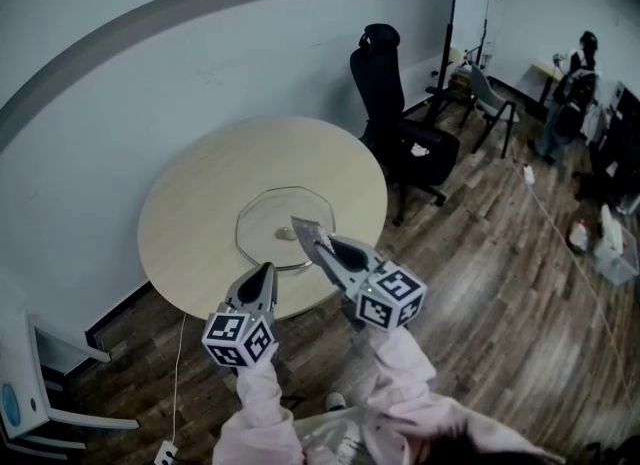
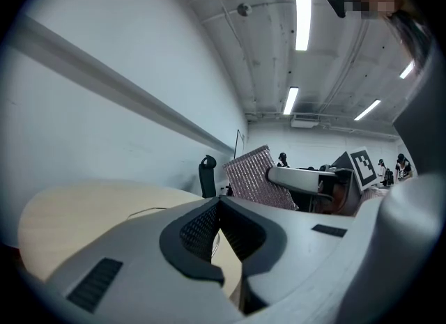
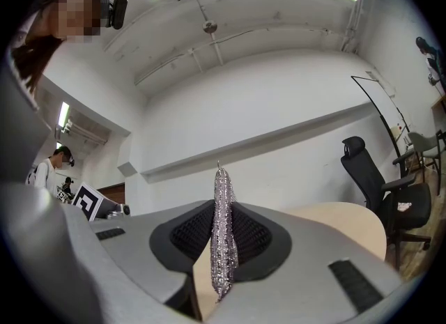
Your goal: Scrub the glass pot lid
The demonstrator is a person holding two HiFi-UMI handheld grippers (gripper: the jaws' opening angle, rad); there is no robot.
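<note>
The glass pot lid [image 1: 283, 225] lies flat on the round beige table [image 1: 190, 213], its knob [image 1: 288, 234] near the middle. My right gripper [image 1: 318, 243] is shut on a silver mesh scrubbing cloth [image 1: 308, 228], which hangs over the lid's near side. In the right gripper view the cloth [image 3: 223, 235] stands edge-on, pinched between the pads of the right gripper [image 3: 221, 207]. My left gripper [image 1: 268, 269] sits at the table's near edge, just short of the lid, shut and holding nothing. In the left gripper view its jaws [image 2: 218, 201] meet, with the cloth [image 2: 256, 176] ahead to the right.
A black office chair [image 1: 398, 118] stands close behind the table at the right, with a grey chair [image 1: 490, 103] farther back. A person [image 1: 575, 83] stands at a desk in the far right corner. The white wall [image 1: 150, 73] curves behind the table. White furniture [image 1: 30, 383] is at lower left.
</note>
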